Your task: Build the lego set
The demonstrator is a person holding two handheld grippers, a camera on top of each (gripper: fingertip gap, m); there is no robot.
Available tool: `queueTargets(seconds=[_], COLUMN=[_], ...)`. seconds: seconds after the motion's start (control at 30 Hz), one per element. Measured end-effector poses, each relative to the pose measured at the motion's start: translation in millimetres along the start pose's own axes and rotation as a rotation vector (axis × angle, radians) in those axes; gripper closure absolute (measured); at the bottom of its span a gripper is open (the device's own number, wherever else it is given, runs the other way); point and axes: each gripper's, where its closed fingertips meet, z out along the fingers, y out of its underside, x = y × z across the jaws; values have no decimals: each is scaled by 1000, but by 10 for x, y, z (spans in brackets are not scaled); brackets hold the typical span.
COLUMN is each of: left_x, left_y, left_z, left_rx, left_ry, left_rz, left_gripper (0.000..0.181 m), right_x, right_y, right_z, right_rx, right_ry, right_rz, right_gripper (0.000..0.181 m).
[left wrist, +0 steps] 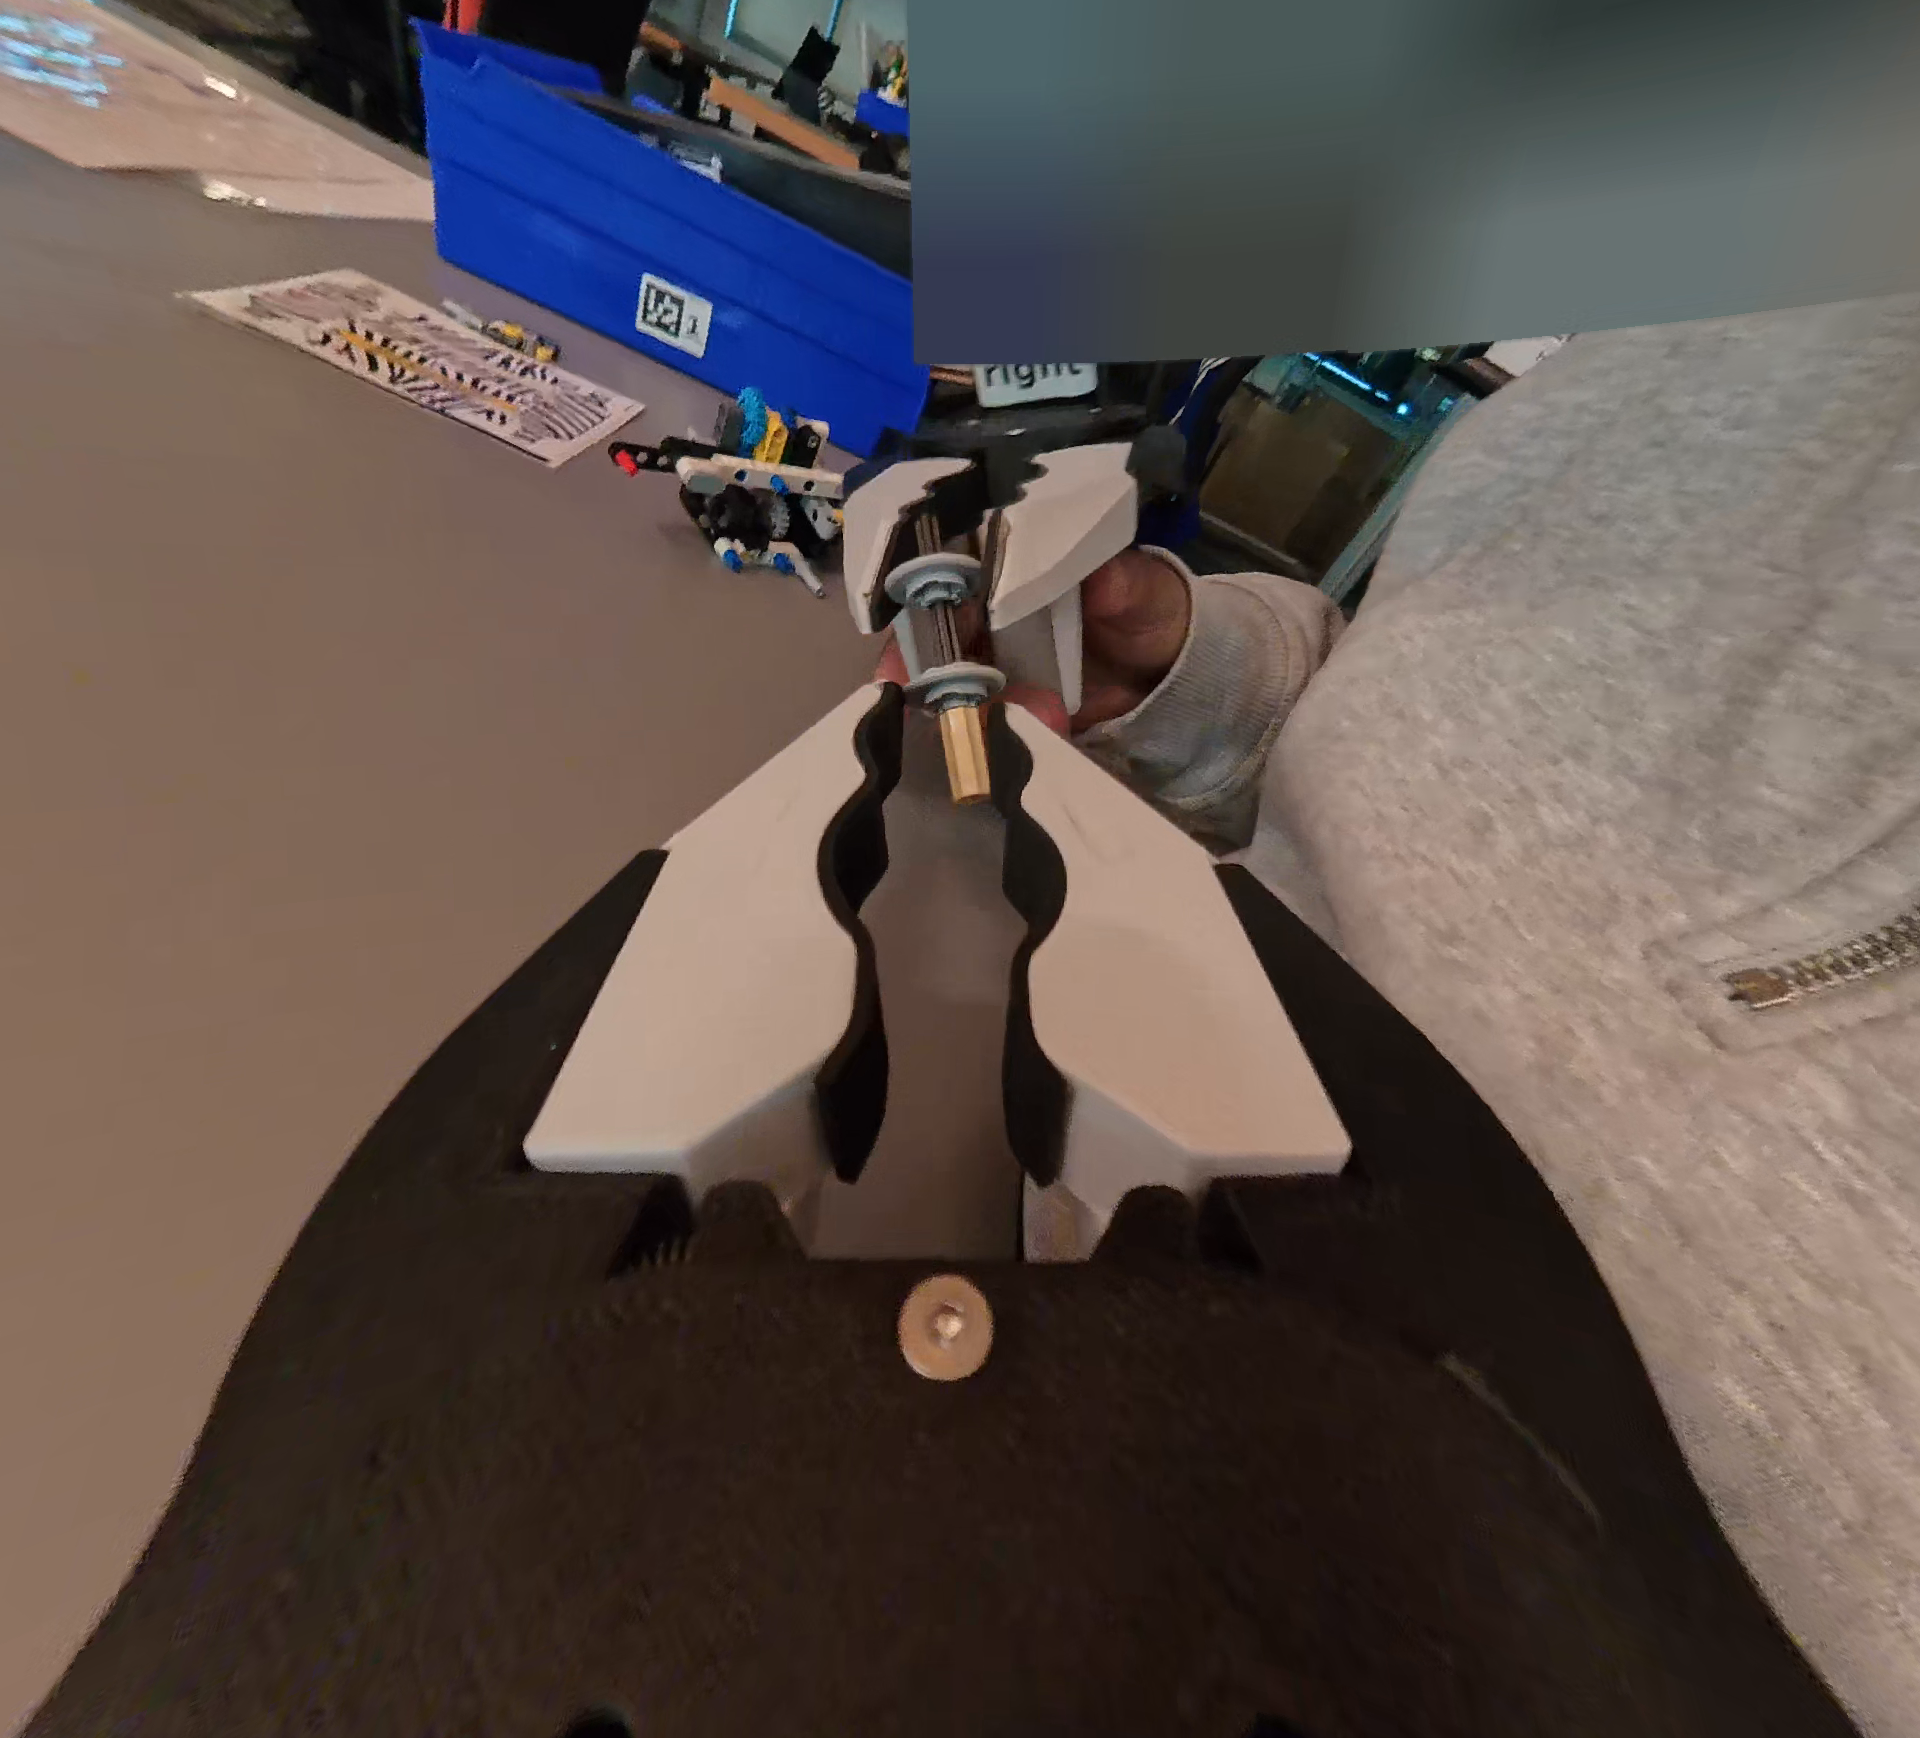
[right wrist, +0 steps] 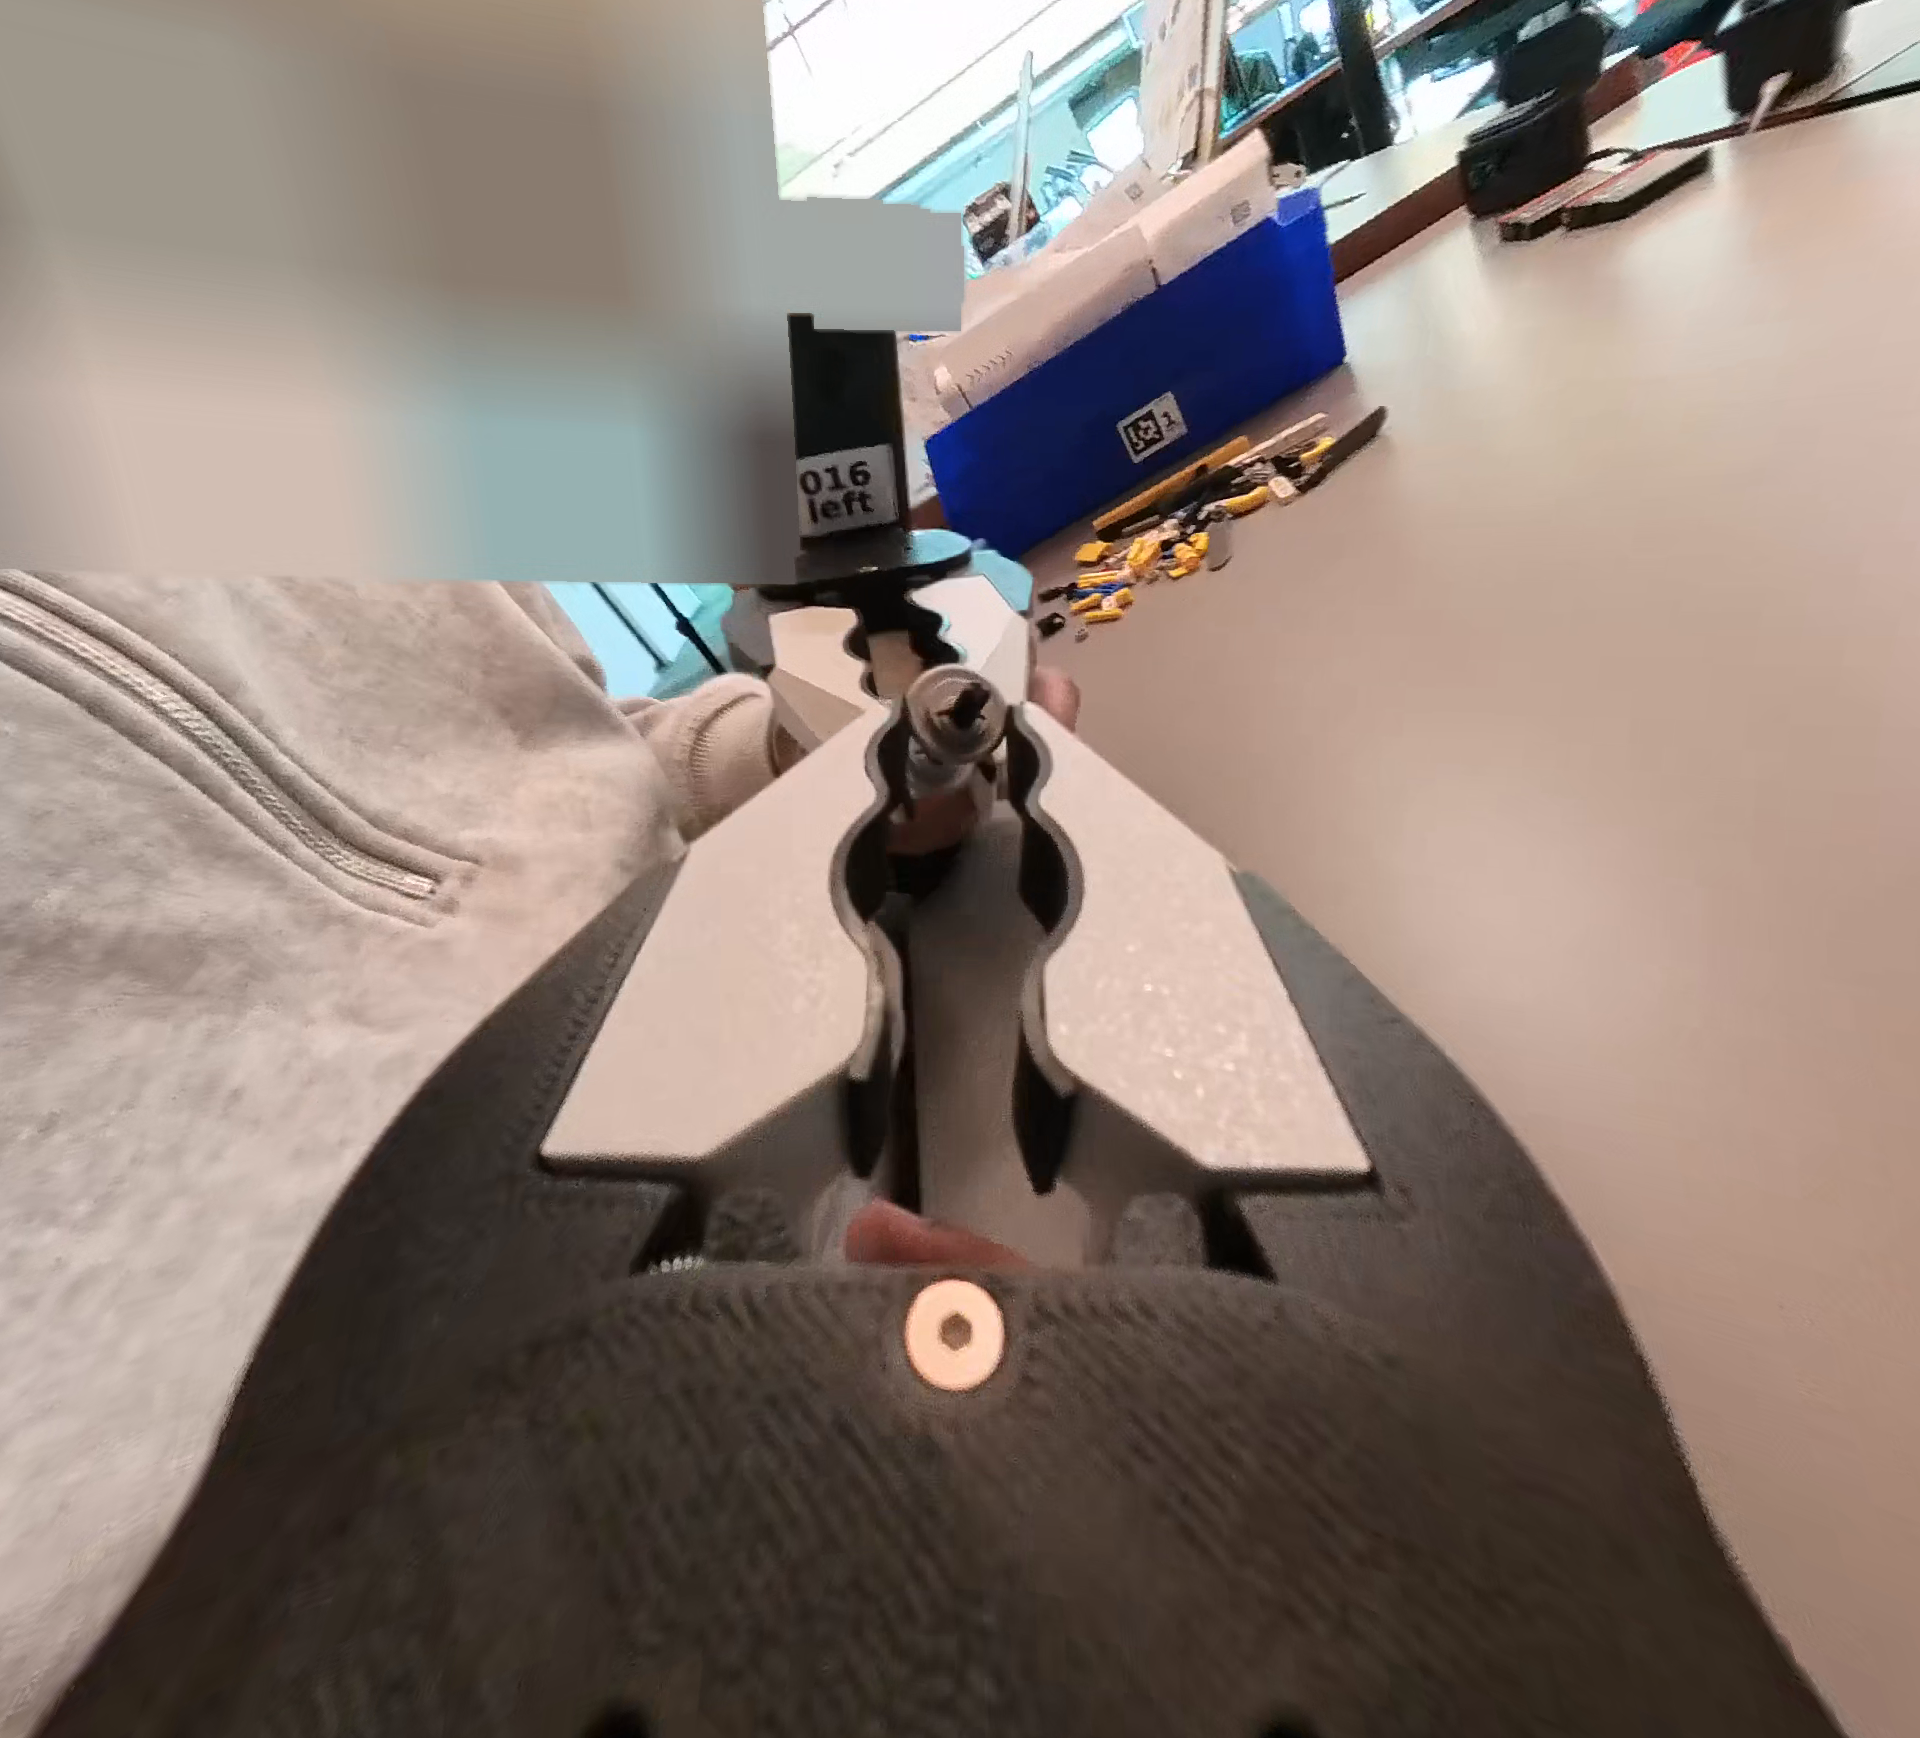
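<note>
Axle assembly [left wrist: 940,639]: dark rod carrying two grey flanged bushes and a tan sleeve [left wrist: 964,756] at its lower end, held above the table between the two facing grippers.
Right gripper [left wrist: 940,545]: fingers closed on the axle assembly's upper part; in its own view the rod end and a grey bush [right wrist: 951,720] sit at the fingertips.
Left gripper [left wrist: 940,732]: jaws narrowly parted, the tan sleeve lying between the tips; contact with the sleeve cannot be judged.
Partial model [left wrist: 753,493]: stands on the grey table [left wrist: 312,753], just before the blue bin [left wrist: 665,254].
Instruction sheet [left wrist: 416,363]: flat, left of the model.
Loose pieces [right wrist: 1174,535]: yellow and dark, scattered beside the bin.
</note>
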Motion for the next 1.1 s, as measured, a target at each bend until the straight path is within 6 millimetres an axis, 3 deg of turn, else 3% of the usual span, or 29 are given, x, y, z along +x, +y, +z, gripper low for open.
queueTargets(seconds=[0.1, 0.43, 0.67, 0.77, 0.9, 1.03, 1.1], left_x=[-6, 165, 181, 129, 3, -82, -129], left_y=[5, -55, -111, -165, -190, -264, -305], left_z=[-6, 45, 13, -17, -52, -104, -145], left_rx=[-4, 42, 65, 100, 130, 234, 304], left_ry=[-3, 33, 14, -2, -31, 43, 105], left_rz=[-17, -16, 27, -19, -122, -392, -550], left_gripper=[168, 161, 167, 167, 167, 168, 168], right_x=[20, -33, -103, -24, 104, 251, 254], right_y=[14, 48, 0, -70, -187, -233, -218], right_z=[10, 9, 14, -31, -133, -191, -182], right_rx=[-6, 40, 90, 142, 200, 134, 69], right_ry=[17, -197, -277, -248, -114, 236, 358], right_rz=[4, 477, 568, 571, 418, -62, -294], right_gripper=[164, 164, 164, 162, 159, 138, 137])
